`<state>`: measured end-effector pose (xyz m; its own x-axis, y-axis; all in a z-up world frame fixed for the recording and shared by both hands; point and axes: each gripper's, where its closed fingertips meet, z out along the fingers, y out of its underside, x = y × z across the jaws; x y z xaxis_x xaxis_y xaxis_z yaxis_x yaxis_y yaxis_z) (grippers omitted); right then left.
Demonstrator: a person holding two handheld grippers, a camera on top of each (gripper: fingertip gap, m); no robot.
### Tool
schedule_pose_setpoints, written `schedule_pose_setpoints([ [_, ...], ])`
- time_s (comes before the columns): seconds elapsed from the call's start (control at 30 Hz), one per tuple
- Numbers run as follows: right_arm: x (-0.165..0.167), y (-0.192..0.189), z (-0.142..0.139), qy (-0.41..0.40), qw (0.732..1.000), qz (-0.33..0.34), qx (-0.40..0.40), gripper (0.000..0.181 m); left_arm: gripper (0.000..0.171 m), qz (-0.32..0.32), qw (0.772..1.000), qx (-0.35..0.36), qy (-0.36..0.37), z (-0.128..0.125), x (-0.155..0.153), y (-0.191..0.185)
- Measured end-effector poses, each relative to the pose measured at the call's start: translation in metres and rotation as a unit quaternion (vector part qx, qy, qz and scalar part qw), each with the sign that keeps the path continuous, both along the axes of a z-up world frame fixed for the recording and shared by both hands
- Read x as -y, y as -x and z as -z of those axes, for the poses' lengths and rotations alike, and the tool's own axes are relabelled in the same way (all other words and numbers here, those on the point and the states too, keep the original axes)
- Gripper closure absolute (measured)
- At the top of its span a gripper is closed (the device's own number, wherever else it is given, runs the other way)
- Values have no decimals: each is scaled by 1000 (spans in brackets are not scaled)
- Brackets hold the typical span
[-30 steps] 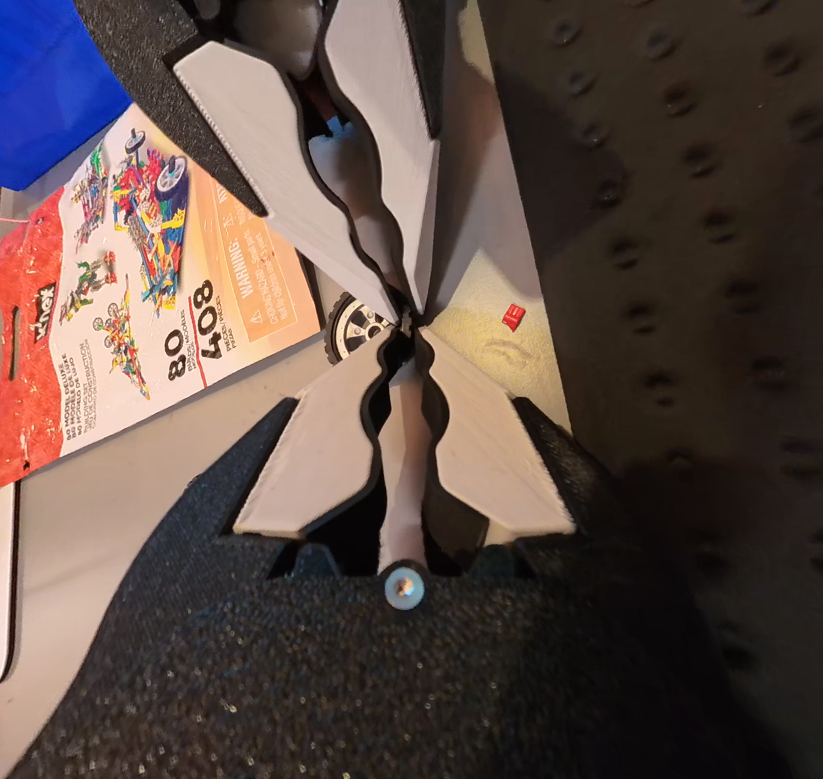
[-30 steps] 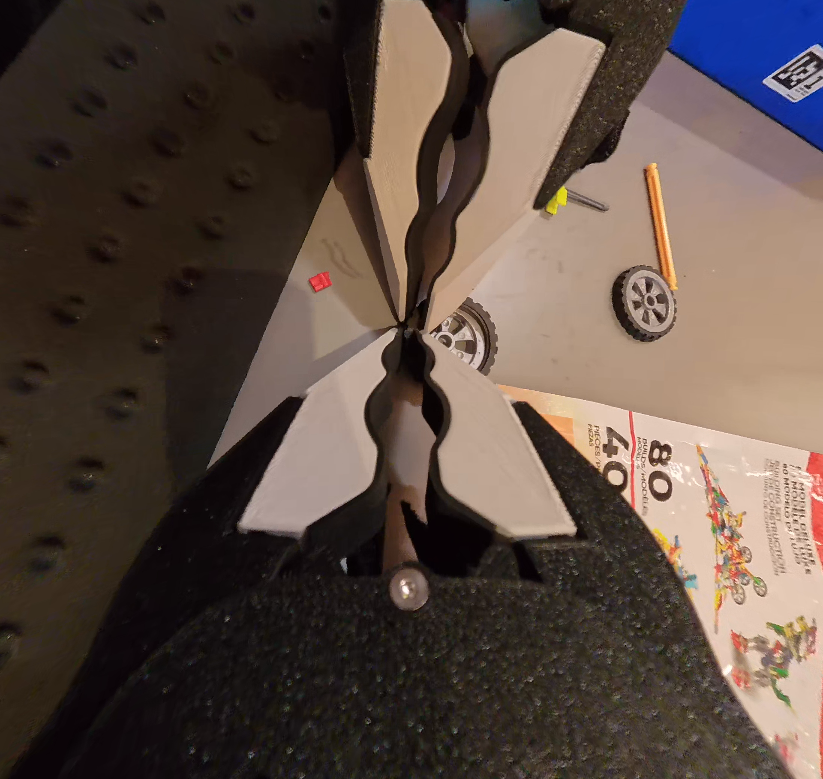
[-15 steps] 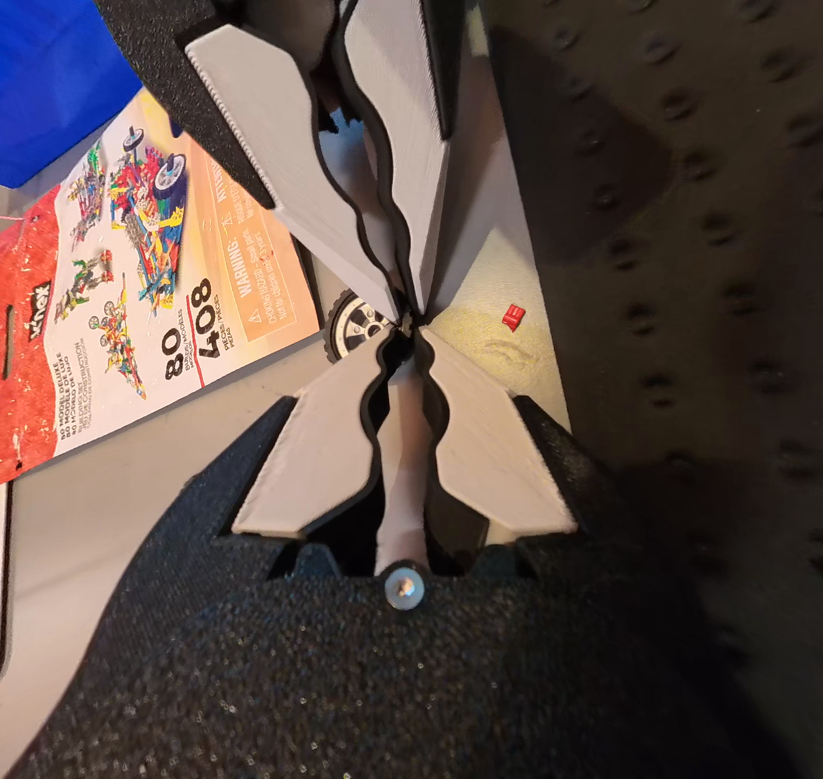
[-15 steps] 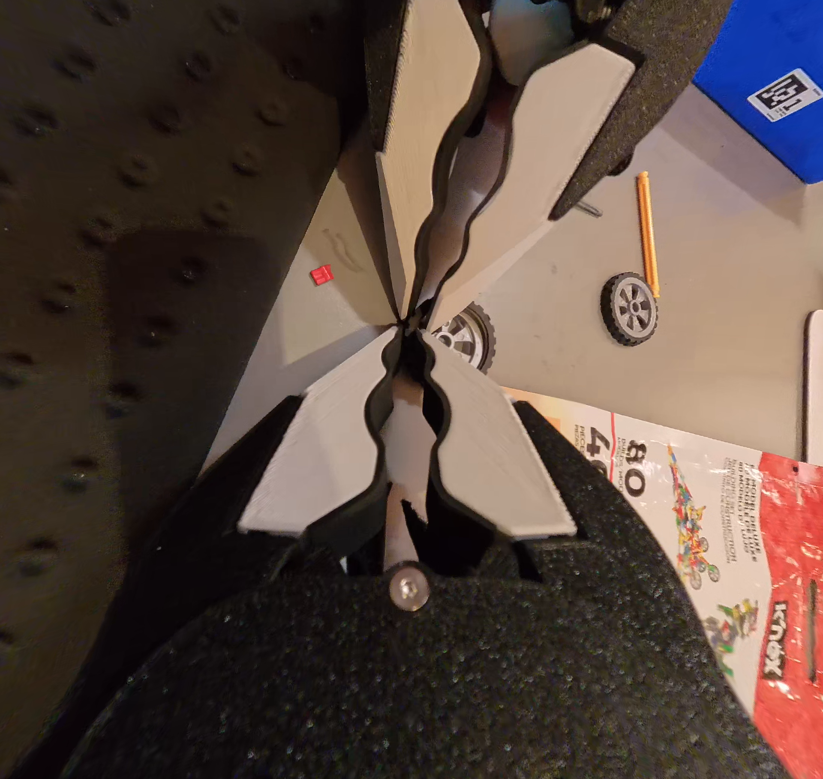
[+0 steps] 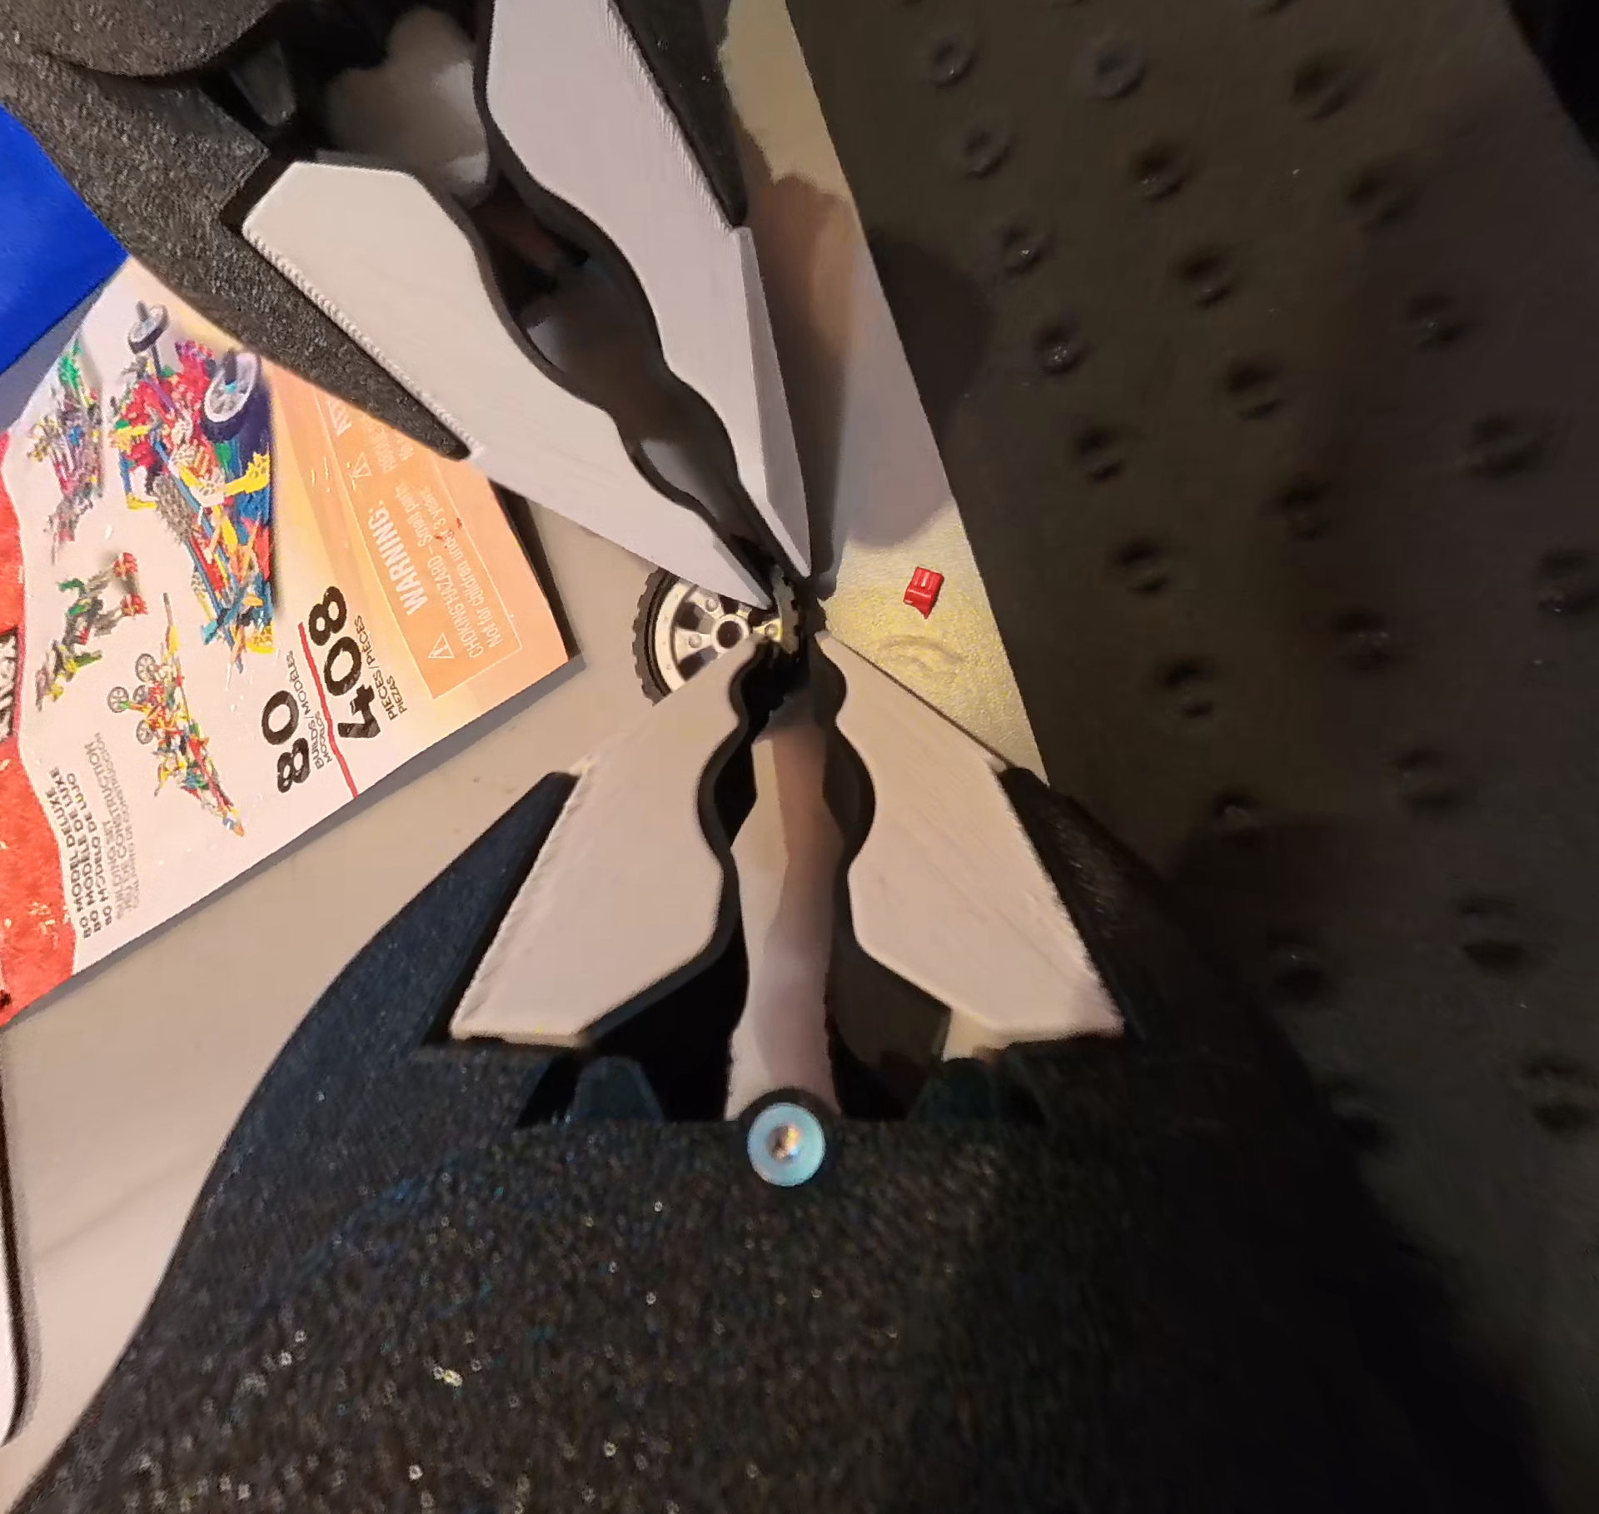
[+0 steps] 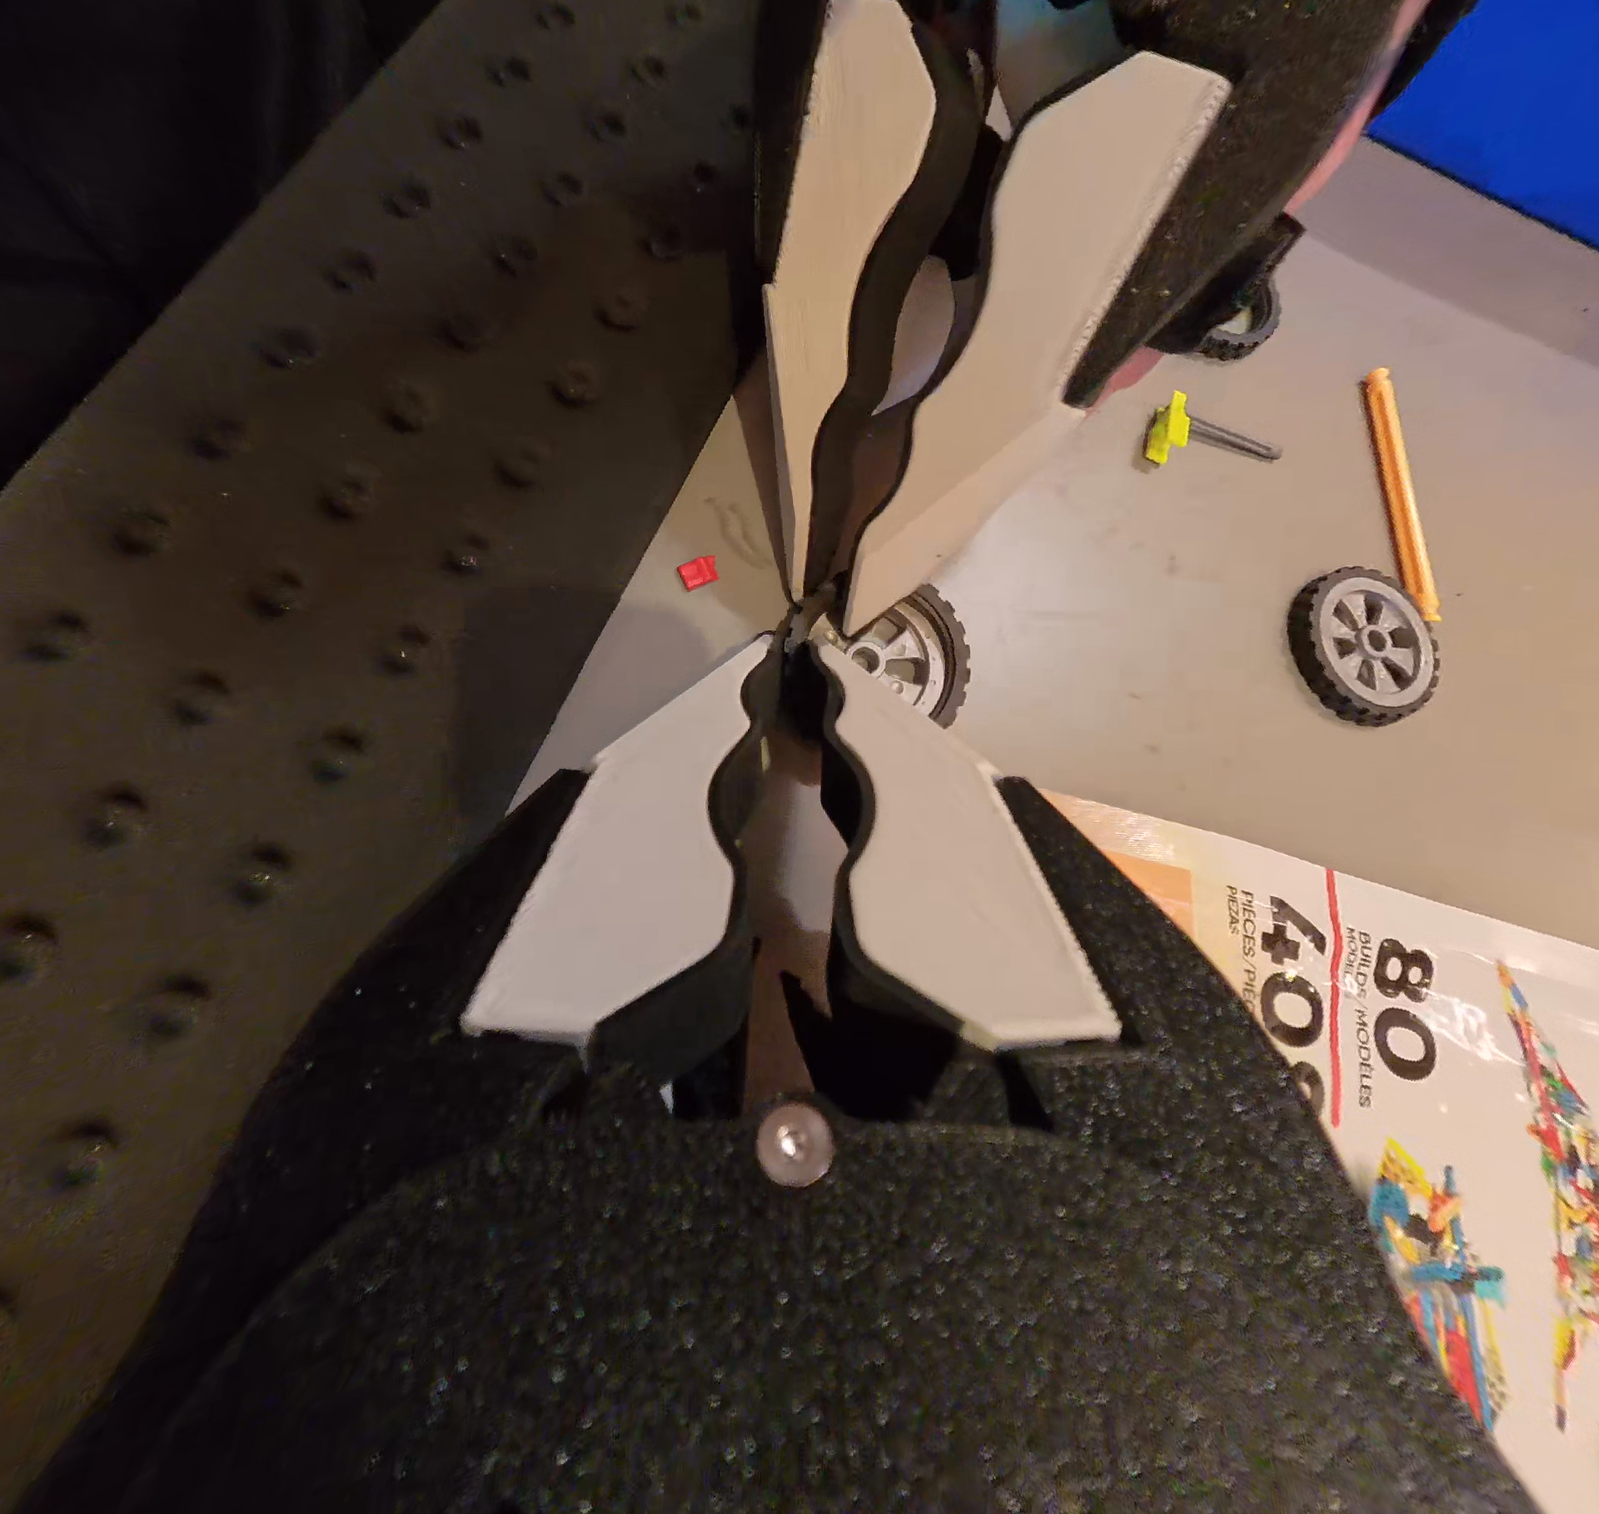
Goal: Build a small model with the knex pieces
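My two grippers meet tip to tip above a grey table. In the left wrist view my left gripper comes up from below, jaws closed. The right gripper comes down from above, jaws also closed. A small pale toothed piece is pinched where the tips meet. In the right wrist view my right gripper is below and the left gripper above, with the small piece between them. A grey-hubbed black wheel lies on the table just under the tips; it also shows in the right wrist view.
A printed card lies beside the wheel. A second wheel, an orange rod, a yellow connector on a grey rod and a tiny red piece lie around. A black dimpled mat borders the table; a blue box stands behind. The grippers are tip to tip, or close to it. From either gripper's tips it is about 15 cm to the printed card. It turns up in the left wrist view as well.
Both grippers stay tip to tip on the small piece. They have tilted and shifted a little, so the table, card and blue box sit differently in both views.
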<state>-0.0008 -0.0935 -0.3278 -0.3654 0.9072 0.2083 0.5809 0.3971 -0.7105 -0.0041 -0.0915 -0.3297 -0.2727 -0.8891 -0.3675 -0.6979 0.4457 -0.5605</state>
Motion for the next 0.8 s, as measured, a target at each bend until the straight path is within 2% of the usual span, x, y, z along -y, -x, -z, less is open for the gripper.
schedule_pose_setpoints([
  [0.2,-9,-1,-3,-22,1000,21,-9,174,169,-30,997,29,72,-3,-5,-3],
  [0.27,-10,-1,-2,-27,999,27,-7,164,169,-41,994,34,91,-4,-7,-3],
  [0.4,-15,0,-2,-63,997,33,-9,164,169,-53,989,47,132,-7,-9,-3],
  [0.6,-25,4,-5,-135,989,49,-14,160,169,-58,968,94,227,-25,-6,-7],
  [0.8,-21,5,-8,-109,993,42,-24,164,168,-52,954,103,278,-28,-3,-5],
])
